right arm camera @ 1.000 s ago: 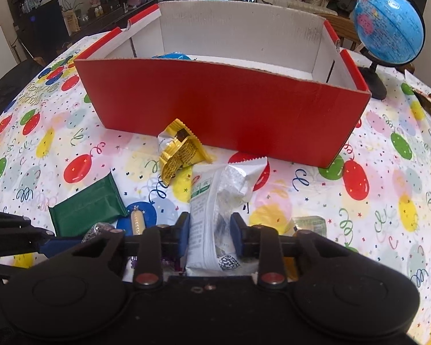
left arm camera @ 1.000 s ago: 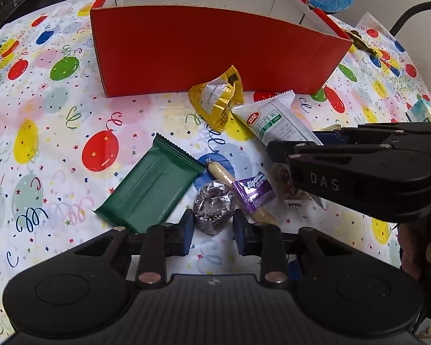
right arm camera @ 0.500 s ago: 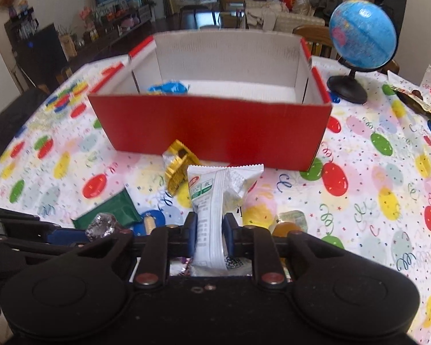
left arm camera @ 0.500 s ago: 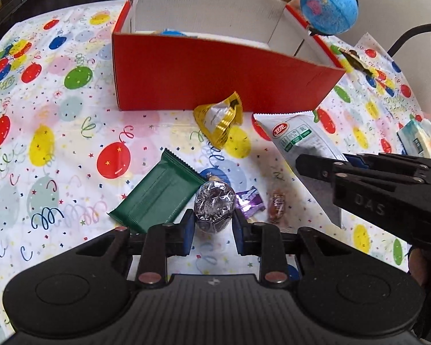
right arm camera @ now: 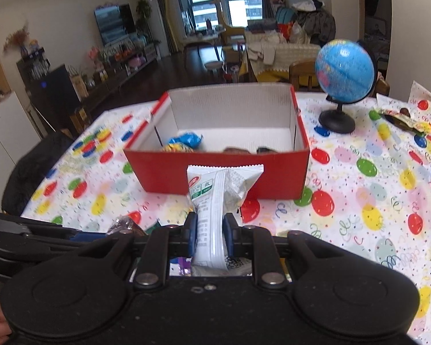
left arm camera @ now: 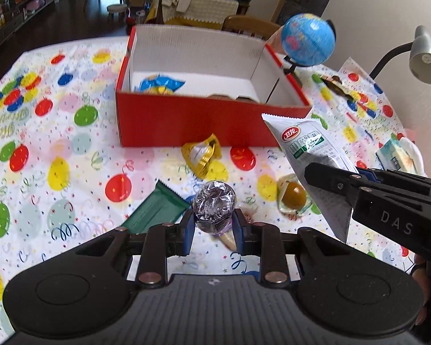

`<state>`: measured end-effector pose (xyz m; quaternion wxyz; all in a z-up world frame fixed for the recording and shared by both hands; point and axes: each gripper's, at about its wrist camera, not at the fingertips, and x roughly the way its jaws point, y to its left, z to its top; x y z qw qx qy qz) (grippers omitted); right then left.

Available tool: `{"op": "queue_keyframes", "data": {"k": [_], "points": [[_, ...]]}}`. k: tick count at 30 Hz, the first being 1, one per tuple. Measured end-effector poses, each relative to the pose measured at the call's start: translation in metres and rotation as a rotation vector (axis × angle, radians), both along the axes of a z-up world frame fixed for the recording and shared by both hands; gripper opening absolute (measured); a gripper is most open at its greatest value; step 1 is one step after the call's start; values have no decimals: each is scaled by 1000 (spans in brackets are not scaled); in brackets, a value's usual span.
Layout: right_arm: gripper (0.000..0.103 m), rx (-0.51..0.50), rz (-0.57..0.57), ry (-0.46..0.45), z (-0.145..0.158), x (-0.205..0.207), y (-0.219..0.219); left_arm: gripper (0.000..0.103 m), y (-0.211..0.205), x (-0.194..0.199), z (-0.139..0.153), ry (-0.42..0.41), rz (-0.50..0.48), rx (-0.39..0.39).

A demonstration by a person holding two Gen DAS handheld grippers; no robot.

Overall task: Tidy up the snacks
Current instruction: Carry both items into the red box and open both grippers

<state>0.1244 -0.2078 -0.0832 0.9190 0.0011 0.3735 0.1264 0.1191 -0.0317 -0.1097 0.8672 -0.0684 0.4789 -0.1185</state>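
Note:
My left gripper (left arm camera: 212,225) is shut on a silver foil-wrapped candy (left arm camera: 214,209), held above the table. My right gripper (right arm camera: 210,231) is shut on a white snack packet with a green and red label (right arm camera: 215,198), also lifted; that same white packet (left arm camera: 307,146) shows at the right of the left wrist view. The red cardboard box (left arm camera: 204,120) stands open ahead of both, with a blue and yellow snack (left arm camera: 159,84) inside. On the cloth lie a green bar (left arm camera: 155,211), a yellow wrapper (left arm camera: 201,155) and a clear-wrapped amber candy (left arm camera: 293,197).
A blue globe (right arm camera: 344,72) on a black stand sits right of the box. A grey desk lamp (left arm camera: 425,57) leans in at the far right. More wrappers (right arm camera: 408,119) lie at the table's right edge. A balloon-print cloth (left arm camera: 57,143) covers the table.
Both grippers have risen from the table, each carrying its snack. The right jaws closed tighter on the white packet. The box interior now shows from higher up.

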Motion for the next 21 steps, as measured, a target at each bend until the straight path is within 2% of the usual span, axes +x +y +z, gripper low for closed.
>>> {"op": "queue_keyframes", "data": {"k": [11,21], "points": [[18,27,-10,-95,36,-5,-4,27,-6,7,42,-99,8,35],[18,25,-41,-132,51,17,-7,27,-11,37,65,-159,-5,71]]}}
